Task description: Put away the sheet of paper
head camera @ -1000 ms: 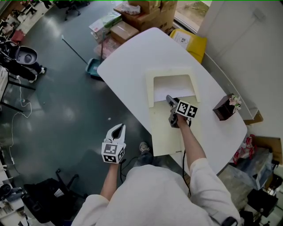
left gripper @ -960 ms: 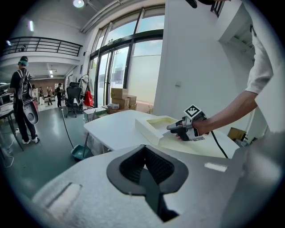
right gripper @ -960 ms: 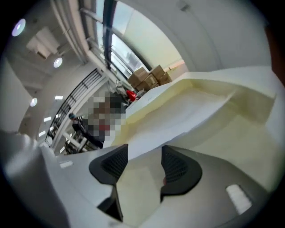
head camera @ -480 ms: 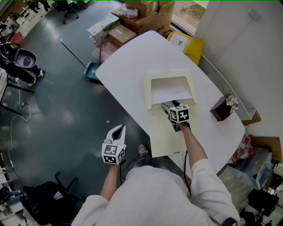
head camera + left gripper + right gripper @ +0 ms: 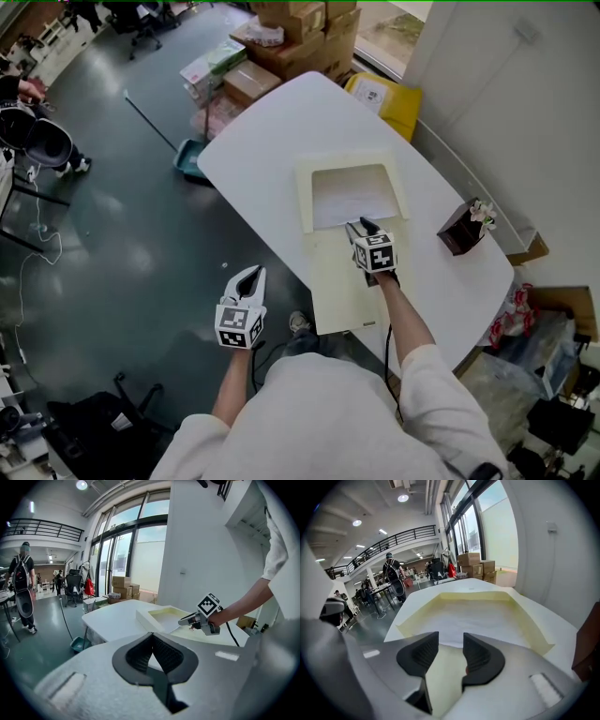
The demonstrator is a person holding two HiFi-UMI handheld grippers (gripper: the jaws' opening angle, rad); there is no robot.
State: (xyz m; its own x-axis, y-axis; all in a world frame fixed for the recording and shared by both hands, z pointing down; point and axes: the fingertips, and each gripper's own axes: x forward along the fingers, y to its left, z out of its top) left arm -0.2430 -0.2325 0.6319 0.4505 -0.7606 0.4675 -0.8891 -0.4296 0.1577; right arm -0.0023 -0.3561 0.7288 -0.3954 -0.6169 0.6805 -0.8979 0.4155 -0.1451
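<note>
Grey floor (image 5: 141, 253) is under the left gripper (image 5: 247, 273), its jaws pressed together and empty, while further right the right gripper (image 5: 357, 225) has just been narrowing its empty jaws above the cream flap (image 5: 339, 286), the sheet of paper (image 5: 352, 196) lying inside the cream tray (image 5: 304, 192) just on its far side.

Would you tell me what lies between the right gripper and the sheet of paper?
Bare cream box surface only, from right gripper to sheet of paper; see right gripper view.

- One white oval desk (image 5: 262, 131)
- One pale yellow shallow cardboard tray (image 5: 305, 192)
- One white sheet of paper (image 5: 352, 195)
- One small dark brown holder (image 5: 457, 234)
- Two grey marker-cubed tools: left tool (image 5: 248, 271), right tool (image 5: 357, 225)
</note>
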